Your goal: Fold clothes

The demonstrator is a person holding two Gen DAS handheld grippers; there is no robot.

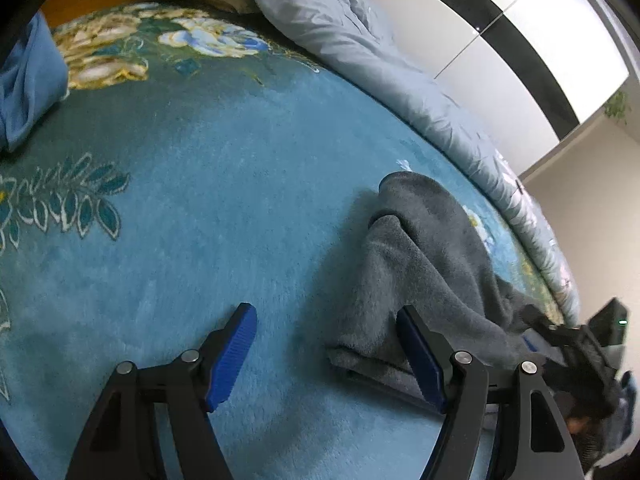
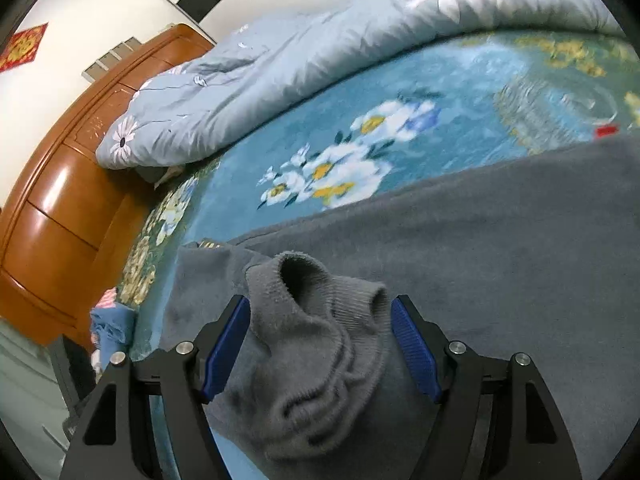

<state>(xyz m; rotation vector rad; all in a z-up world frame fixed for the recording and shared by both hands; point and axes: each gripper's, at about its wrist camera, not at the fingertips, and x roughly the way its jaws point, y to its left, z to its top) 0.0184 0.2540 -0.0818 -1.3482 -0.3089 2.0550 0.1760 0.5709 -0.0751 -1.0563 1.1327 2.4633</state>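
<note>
- grey sweater (image 2: 480,248) — soft fuzzy fleece, ribbed knit collar
- blanket (image 1: 200,184) — plush, matt pile
- headboard (image 2: 60,216): glossy varnished wood
- duvet (image 2: 280,64): smooth, crinkly cloth

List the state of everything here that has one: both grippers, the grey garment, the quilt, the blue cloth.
left gripper: open, over bare blanket, right finger at the garment's edge.
right gripper: open, jaws either side of the bunched cuff, not closed on it.
grey garment: spread on the floral blanket, one ribbed cuff bunched up.
pale quilt: rumpled, heaped along the bed's far side.
blue cloth: crumpled, unfolded.
</note>
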